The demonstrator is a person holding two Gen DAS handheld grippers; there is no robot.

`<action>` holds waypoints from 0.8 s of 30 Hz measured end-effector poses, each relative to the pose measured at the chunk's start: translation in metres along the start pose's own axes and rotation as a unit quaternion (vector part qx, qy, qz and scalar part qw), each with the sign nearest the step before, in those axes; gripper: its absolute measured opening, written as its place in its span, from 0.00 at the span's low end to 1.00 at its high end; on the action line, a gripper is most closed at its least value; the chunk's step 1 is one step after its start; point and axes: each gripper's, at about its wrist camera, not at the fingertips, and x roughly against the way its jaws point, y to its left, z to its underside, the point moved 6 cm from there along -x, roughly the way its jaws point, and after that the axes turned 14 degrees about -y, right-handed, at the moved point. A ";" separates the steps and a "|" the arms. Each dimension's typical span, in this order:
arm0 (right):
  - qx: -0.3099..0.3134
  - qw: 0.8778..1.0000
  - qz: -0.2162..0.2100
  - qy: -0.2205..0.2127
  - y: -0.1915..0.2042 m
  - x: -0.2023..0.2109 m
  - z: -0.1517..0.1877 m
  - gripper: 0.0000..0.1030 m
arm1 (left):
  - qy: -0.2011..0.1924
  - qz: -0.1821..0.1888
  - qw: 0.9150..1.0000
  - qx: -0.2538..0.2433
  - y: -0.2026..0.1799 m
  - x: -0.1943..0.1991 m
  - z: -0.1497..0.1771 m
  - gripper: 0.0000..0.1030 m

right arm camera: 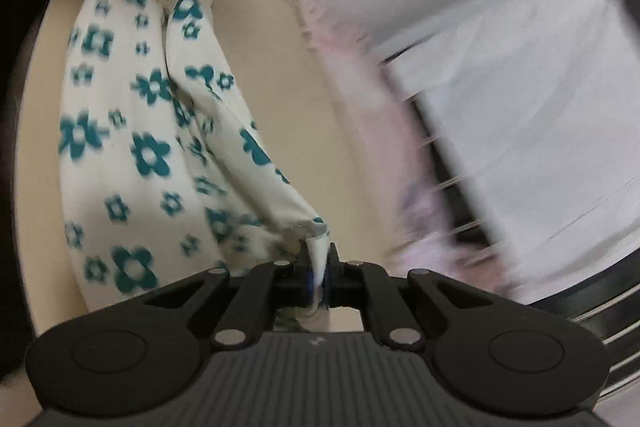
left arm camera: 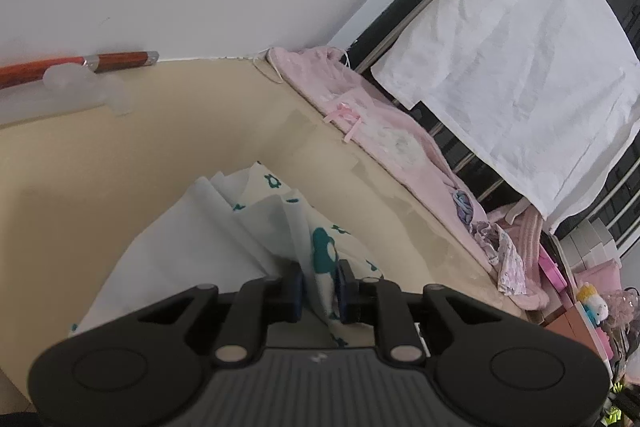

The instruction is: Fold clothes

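Cream garment (right arm camera: 132,131) with teal flowers, bunched — left gripper (left arm camera: 319,285) and right gripper (right arm camera: 318,269) fingers pinching it.

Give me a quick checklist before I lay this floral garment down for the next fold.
1. Left gripper shut on the floral garment: ok.
2. Right gripper shut on a garment edge: ok.
3. Cloth stretched flat between grippers: not ok, it hangs bunched in folds.
4. Beige surface bare beneath: ok where visible.
5. Pink clothes pile apart from the garment: ok.
6. Right view sharp: not ok, blurred.
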 end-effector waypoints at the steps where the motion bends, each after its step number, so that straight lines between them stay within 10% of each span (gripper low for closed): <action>1: 0.017 1.000 0.009 0.004 0.012 0.007 0.004 0.04 | -0.001 -0.002 1.000 0.000 0.000 0.000 0.000 0.14; 7: 0.079 0.996 0.024 0.030 0.076 0.028 0.025 0.05 | -0.003 -0.008 1.000 -0.014 -0.003 0.001 0.001 0.15; 10: 0.042 0.998 0.011 0.035 0.062 0.039 0.019 0.34 | 0.000 -0.009 1.000 -0.014 -0.002 0.003 -0.001 0.15; 13: -0.073 0.997 -0.027 0.000 0.022 0.068 0.004 0.45 | -0.001 -0.008 1.000 -0.011 0.000 0.006 0.000 0.15; 17: -0.244 0.966 -0.017 -0.082 -0.025 0.089 -0.010 0.51 | 0.000 -0.012 1.000 -0.011 0.000 0.006 -0.001 0.15; 19: -0.300 0.949 0.026 -0.095 -0.034 0.075 -0.004 0.49 | 0.004 -0.016 1.000 -0.013 -0.001 0.006 -0.002 0.15; 22: -0.350 0.935 0.043 -0.043 -0.014 0.055 0.027 0.11 | 0.005 -0.018 1.000 -0.020 -0.001 0.007 -0.004 0.15; 24: -0.382 0.922 0.054 -0.009 0.000 0.042 0.047 0.08 | 0.003 -0.019 0.999 -0.028 0.001 0.008 -0.004 0.14</action>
